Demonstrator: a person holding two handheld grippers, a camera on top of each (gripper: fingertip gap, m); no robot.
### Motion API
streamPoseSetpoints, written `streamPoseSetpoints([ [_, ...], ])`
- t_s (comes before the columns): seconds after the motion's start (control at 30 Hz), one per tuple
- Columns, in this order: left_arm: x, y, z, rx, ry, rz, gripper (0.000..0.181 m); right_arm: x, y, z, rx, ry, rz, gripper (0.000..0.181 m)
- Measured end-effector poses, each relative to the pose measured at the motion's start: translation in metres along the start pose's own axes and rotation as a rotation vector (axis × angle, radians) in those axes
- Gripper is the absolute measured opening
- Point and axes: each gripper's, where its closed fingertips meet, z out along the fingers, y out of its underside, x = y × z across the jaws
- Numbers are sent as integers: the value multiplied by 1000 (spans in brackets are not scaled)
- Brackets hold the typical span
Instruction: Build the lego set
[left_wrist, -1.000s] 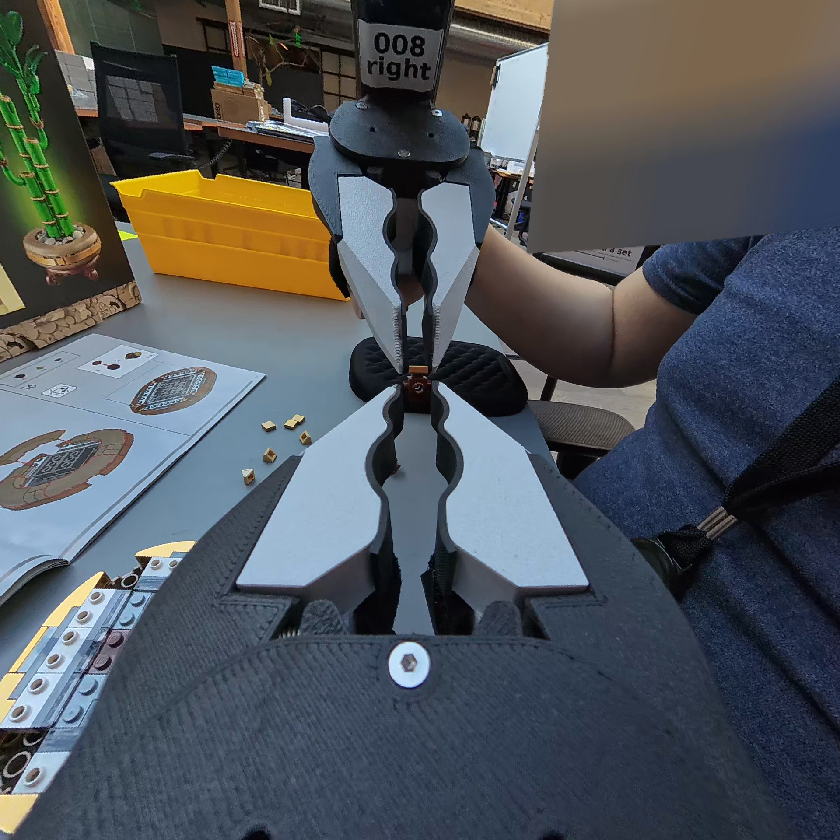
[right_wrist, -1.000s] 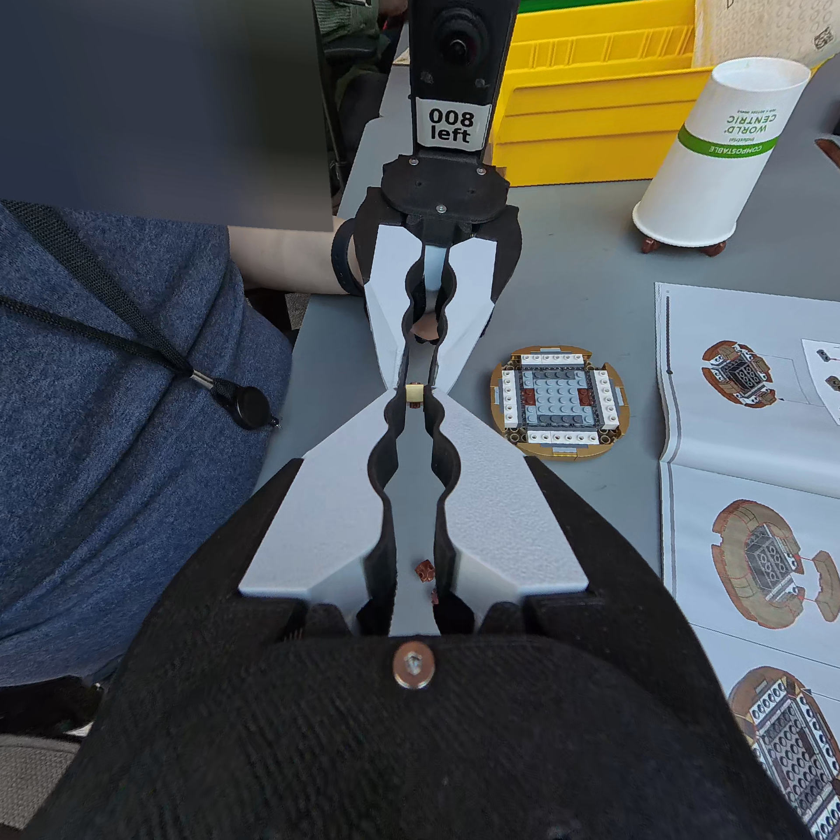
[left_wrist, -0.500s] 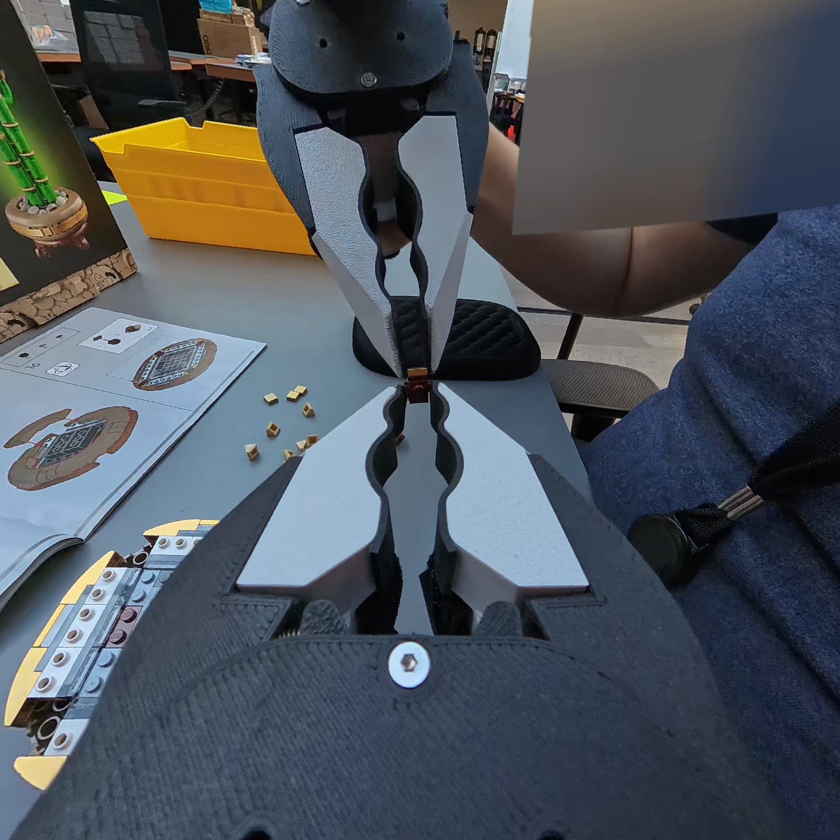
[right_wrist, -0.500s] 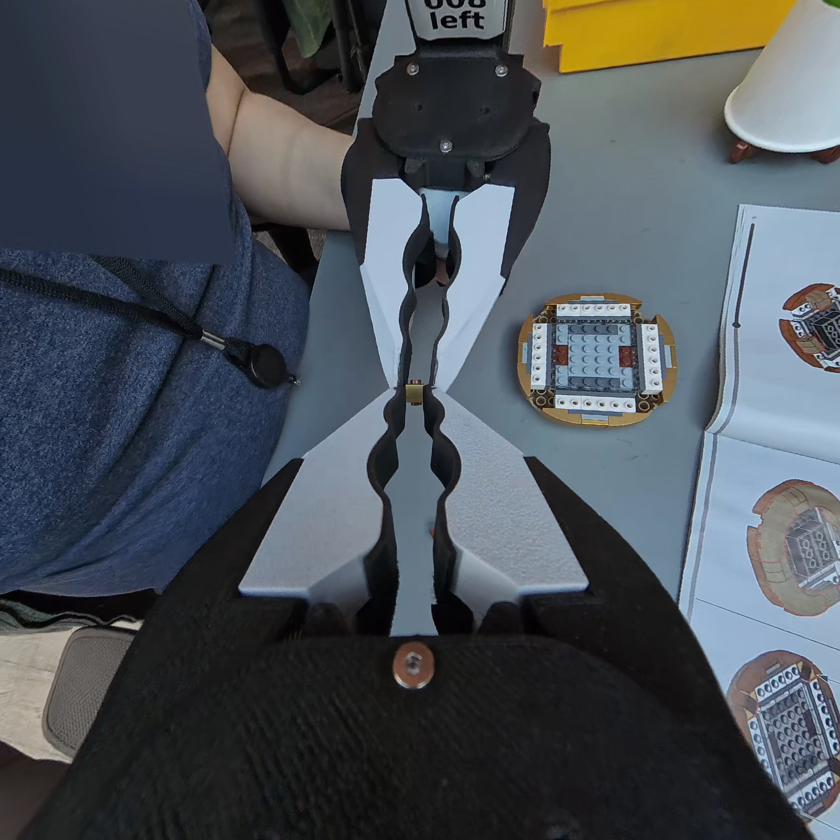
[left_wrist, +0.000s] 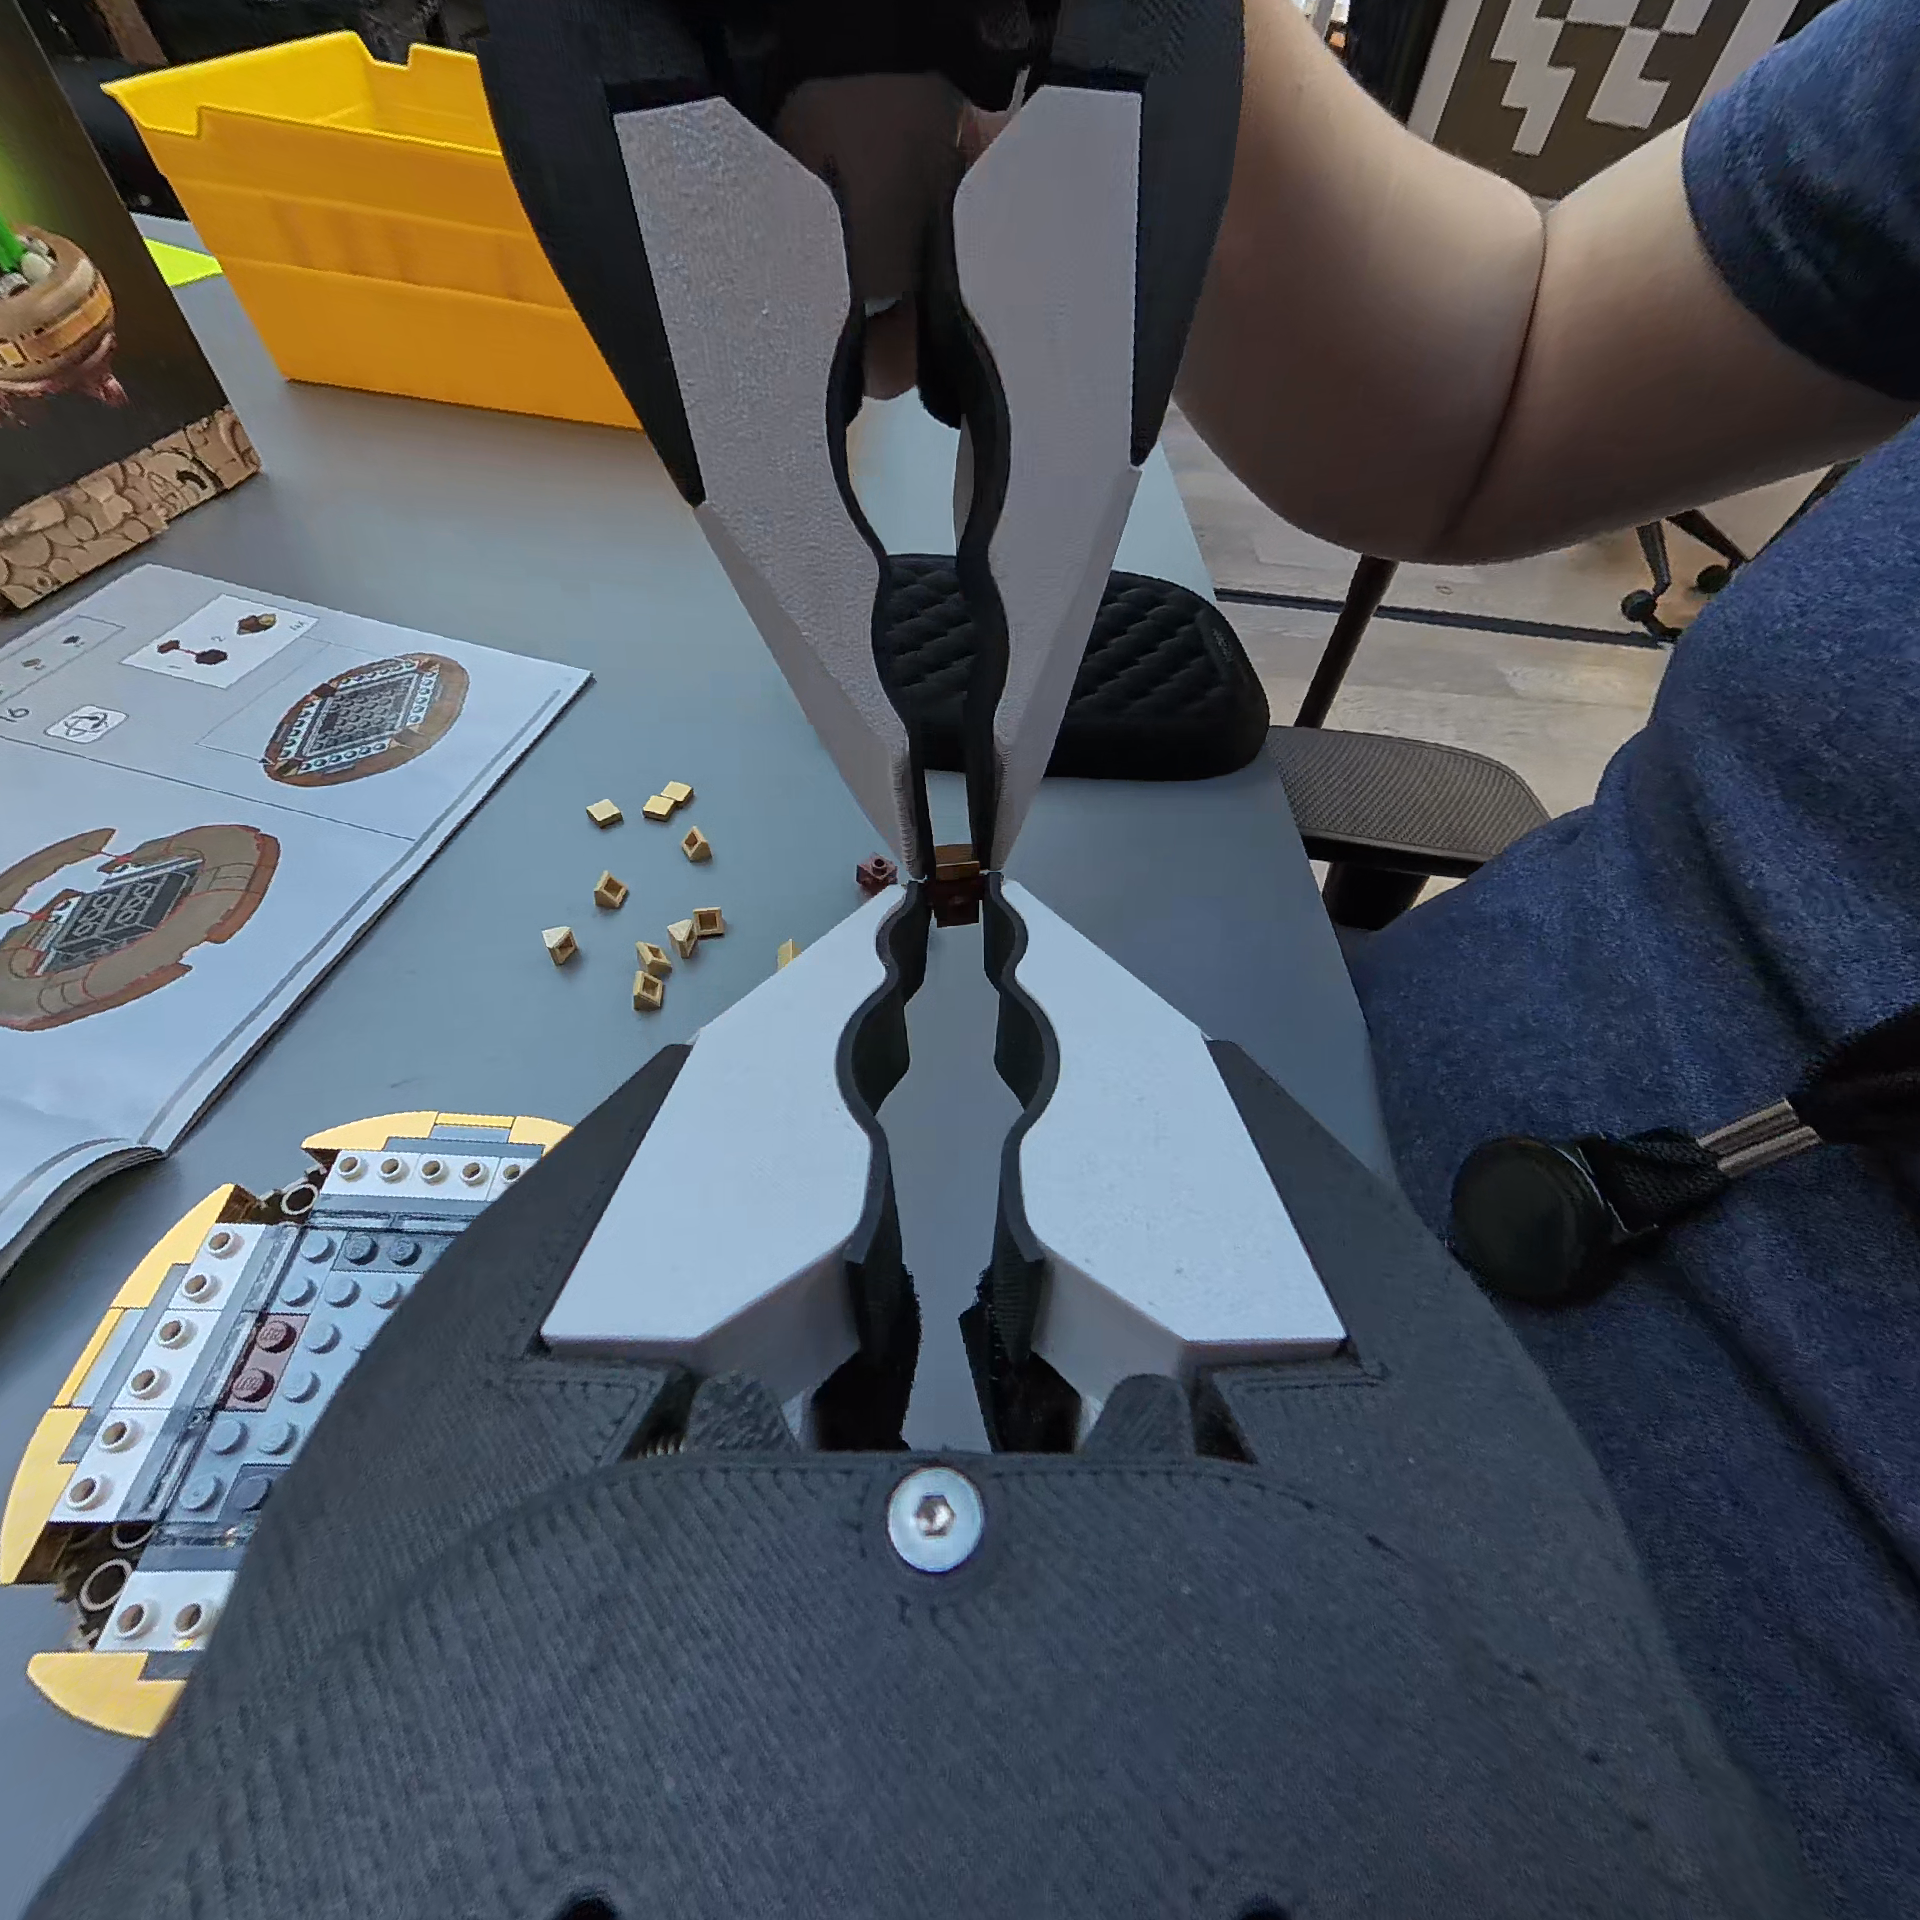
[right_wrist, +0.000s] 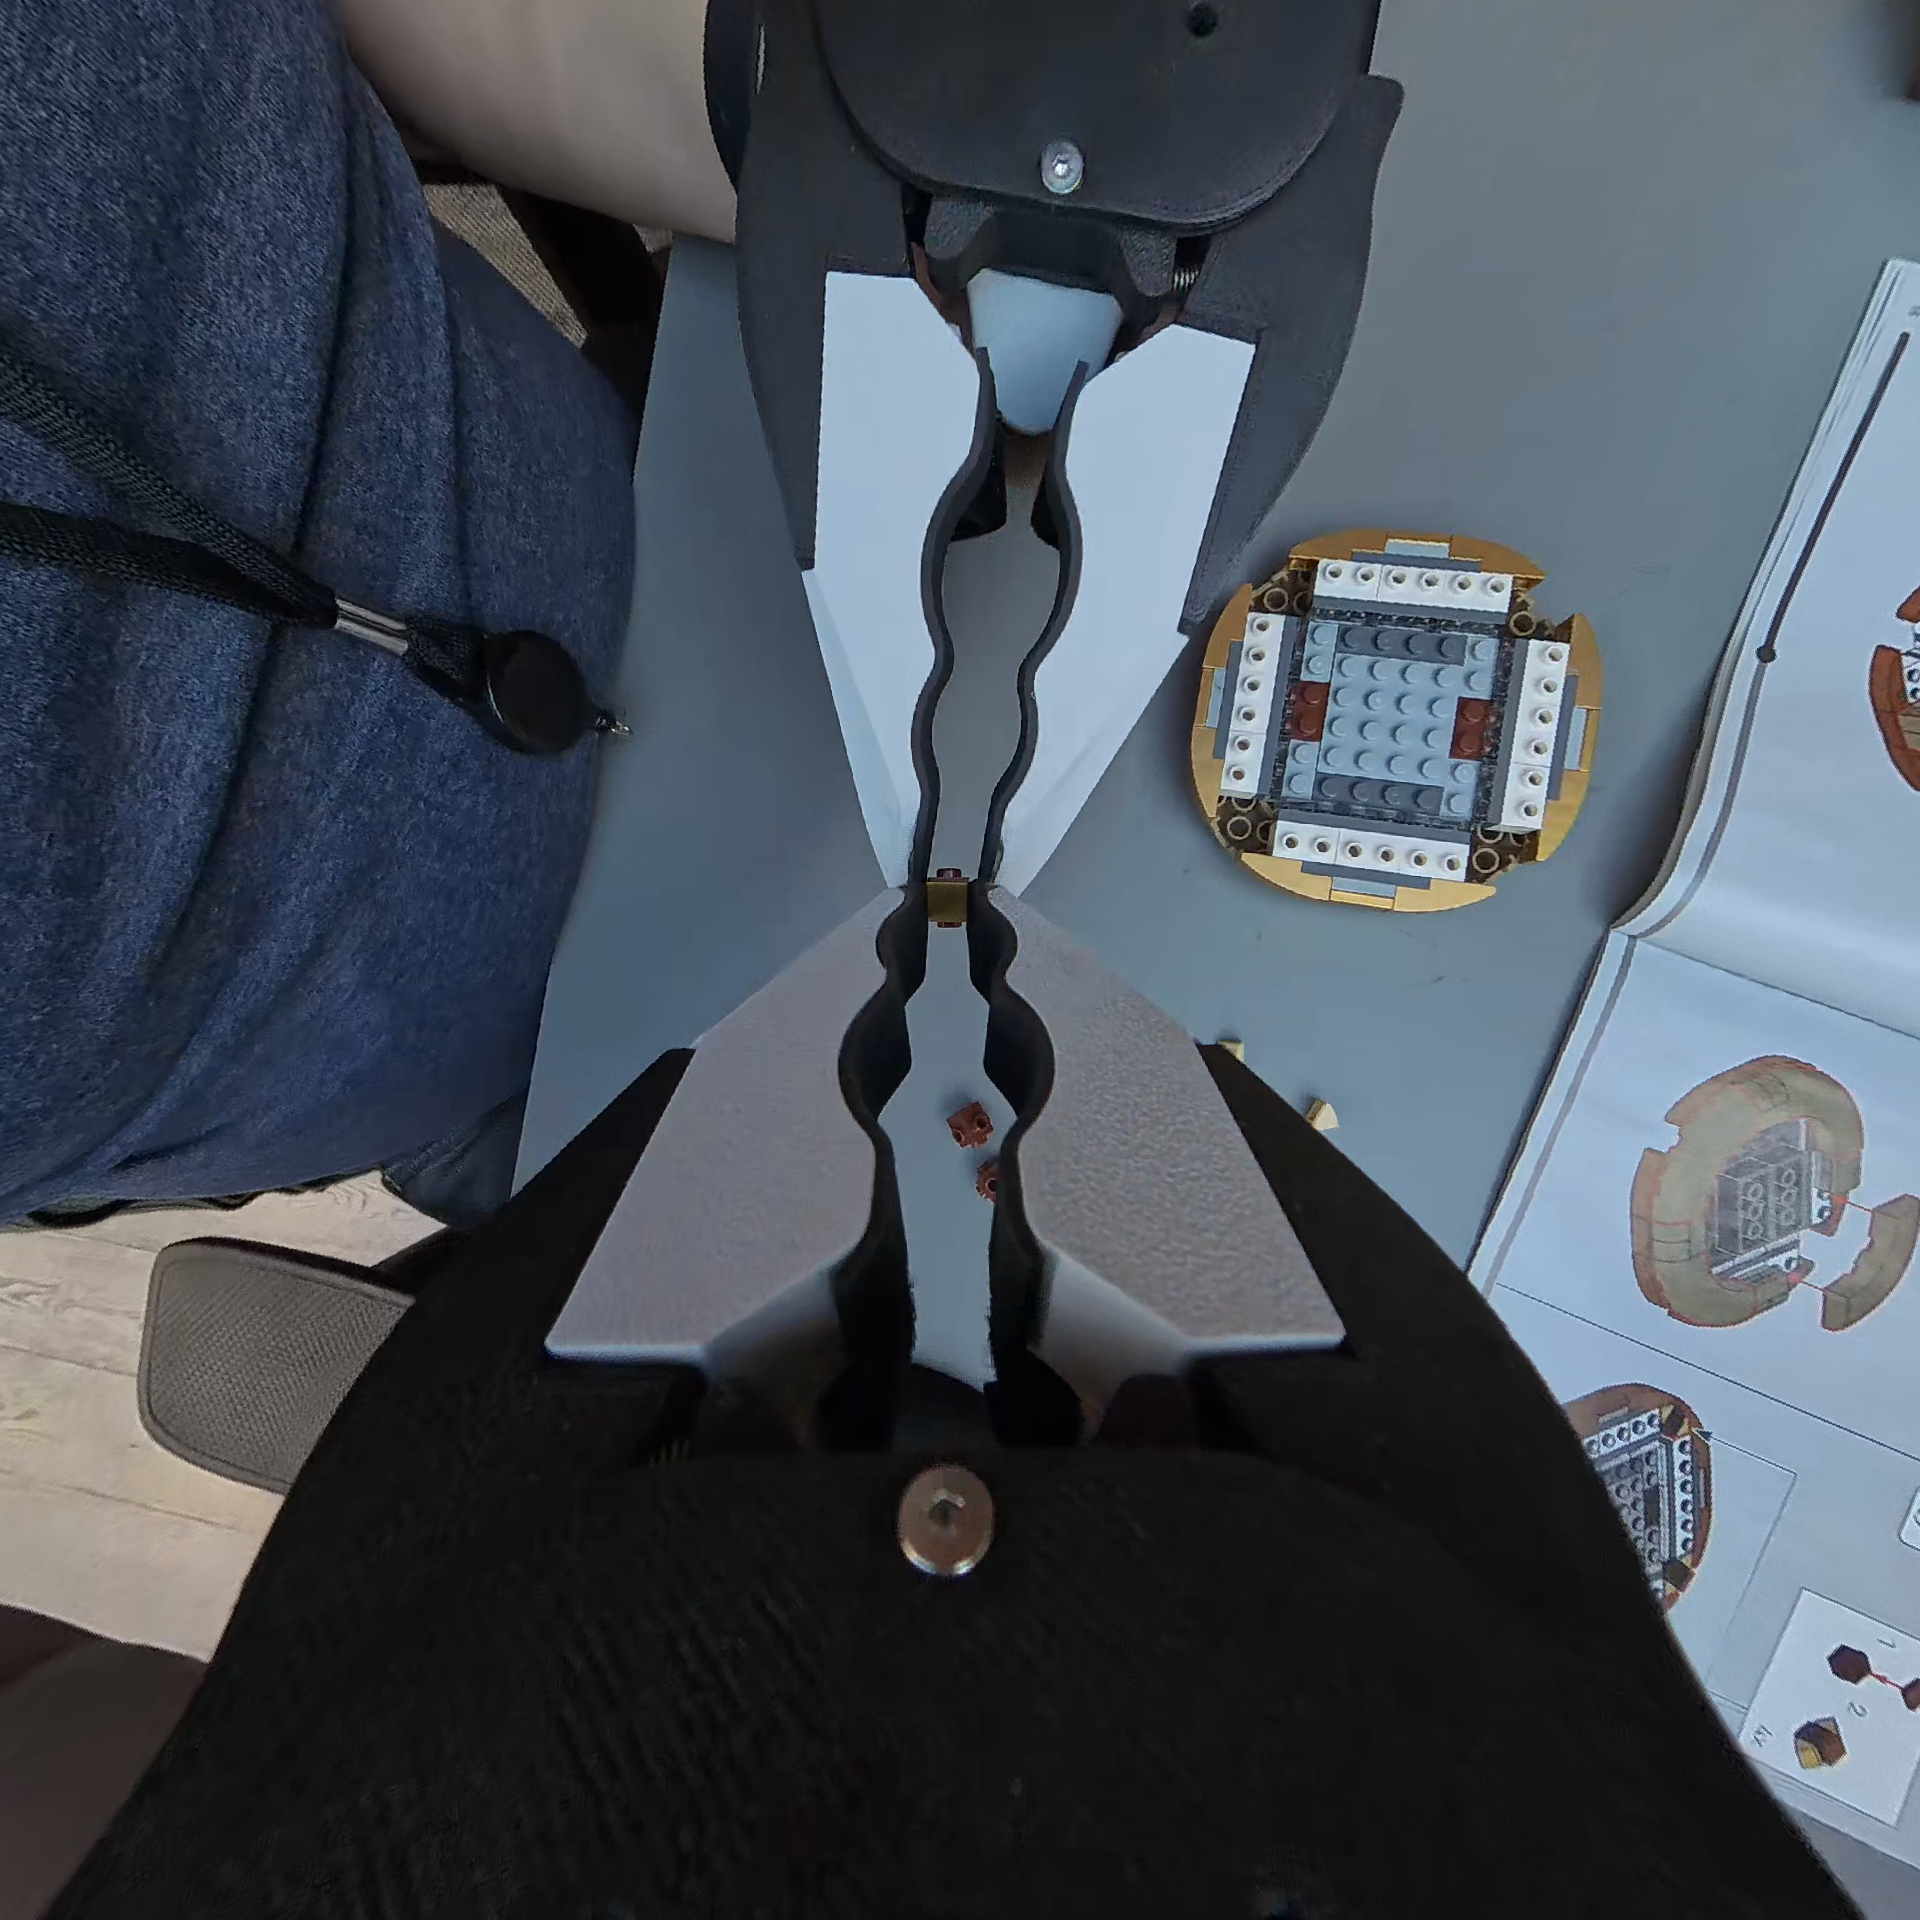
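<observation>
your left gripper is pinched shut on a small reddish-brown lego brick, tip to tip with your right gripper, which is clamped on a small gold lego piece touching that brick. the round gold-rimmed lego base sits on the grey surface, right of the right gripper.

Office-like workroom: grey desk, yellow bins, mesh chair.
</observation>
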Motion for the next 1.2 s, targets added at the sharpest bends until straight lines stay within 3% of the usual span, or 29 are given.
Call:
streamPoseSetpoints([
  [0.13, 2, 5, 4, -26, 14, -4, 9, -2, 6, 4, -54, -4, -4, 7],
  [0.97, 0, -8, -2, 67, 19, -9, 9, 1, -4, -6, 77, 35, -43, 9],
  [1.2, -2, -8, -3, 78, 21, -27, 10, 5, -14, -14, 154, 80, -41, 20],
])
